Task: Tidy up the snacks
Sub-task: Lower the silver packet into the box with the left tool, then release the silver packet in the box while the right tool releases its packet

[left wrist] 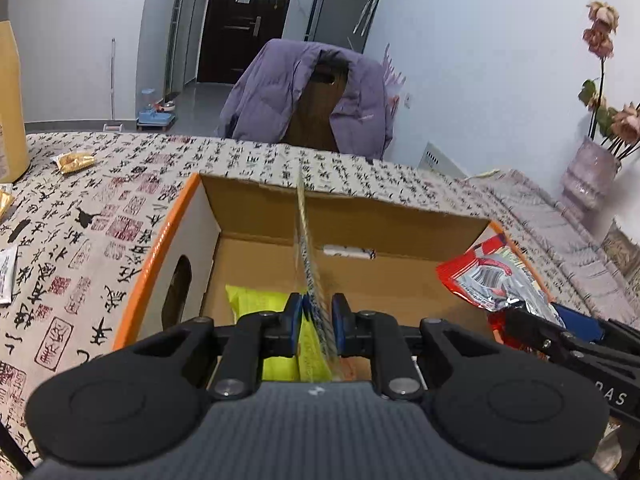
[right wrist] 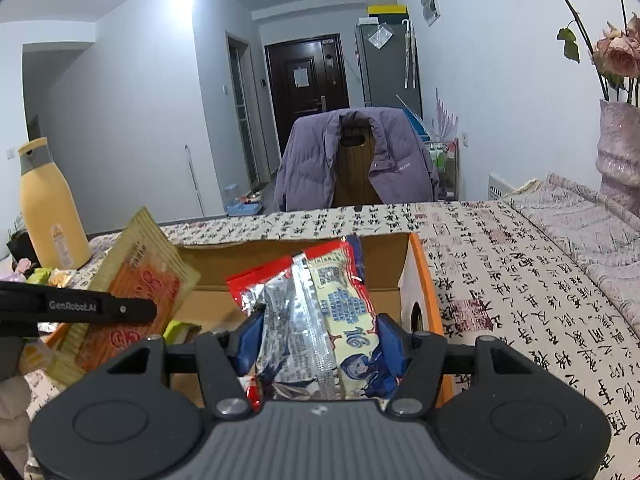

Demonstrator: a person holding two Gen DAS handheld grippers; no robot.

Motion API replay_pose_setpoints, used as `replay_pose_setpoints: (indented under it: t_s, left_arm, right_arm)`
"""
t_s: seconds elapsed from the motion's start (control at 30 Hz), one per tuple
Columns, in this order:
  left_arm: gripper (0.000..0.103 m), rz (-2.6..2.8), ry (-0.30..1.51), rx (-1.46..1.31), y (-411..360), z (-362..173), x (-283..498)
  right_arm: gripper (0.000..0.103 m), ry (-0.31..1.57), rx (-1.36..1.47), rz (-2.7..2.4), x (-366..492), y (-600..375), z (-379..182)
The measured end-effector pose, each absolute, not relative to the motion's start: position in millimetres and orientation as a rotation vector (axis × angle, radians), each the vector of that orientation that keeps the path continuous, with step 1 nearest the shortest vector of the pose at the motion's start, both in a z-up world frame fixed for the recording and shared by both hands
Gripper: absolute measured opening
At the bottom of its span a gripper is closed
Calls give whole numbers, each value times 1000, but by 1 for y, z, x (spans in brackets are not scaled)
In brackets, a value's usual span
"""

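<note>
An open cardboard box (left wrist: 160,248) with an orange rim stands on the calligraphy-print tablecloth. Inside it lie a yellow-green packet (left wrist: 256,304) and a small white item (left wrist: 348,252). My left gripper (left wrist: 316,312) is shut on a flat orange packet (right wrist: 136,280) with gold edges. In the left wrist view this packet (left wrist: 305,240) shows edge-on, upright over the box. My right gripper (right wrist: 320,336) holds a red and silver snack packet (right wrist: 320,300) between its blue pads, above the box's right side. That red packet (left wrist: 488,276) also shows at the right in the left wrist view.
A tall yellow bottle (right wrist: 52,216) stands at the table's left. Small gold packets (left wrist: 76,162) and a white sachet (left wrist: 6,276) lie on the cloth left of the box. A chair with a purple jacket (left wrist: 308,96) stands behind the table. A vase of flowers (right wrist: 620,152) is far right.
</note>
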State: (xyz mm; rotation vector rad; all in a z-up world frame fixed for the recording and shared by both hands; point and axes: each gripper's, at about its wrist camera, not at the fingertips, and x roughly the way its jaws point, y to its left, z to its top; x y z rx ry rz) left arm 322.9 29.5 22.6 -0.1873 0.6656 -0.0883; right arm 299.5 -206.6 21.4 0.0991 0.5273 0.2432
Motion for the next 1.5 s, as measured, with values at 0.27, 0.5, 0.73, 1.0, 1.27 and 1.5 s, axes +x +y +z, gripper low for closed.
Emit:
replay_pose_setpoints:
  t_s: [0.27,0.5,0.73,1.0,1.27,1.5]
  left_arm:
    - [79,-40,600,-184,32,24,317]
    - [103,-19,511,-177,30,33,309]
    - [103,-6,485,-180,27,41,306]
    - [103,15,458,-192,28,56,298]
    - [103,26,440,-164,30,67,275]
    - [103,33,434,-141,33,69,248]
  right_arm:
    - [98,520,135,234,299,-216,18]
    - [103,512,151,238,297,-218,19]
    - [103,506,140,252,297,-217,24]
    - [103,491,108,263,289,-210,38]
    - [103,482,85,267,272,-210,51]
    - [103,467,64,265,244,-212,57]
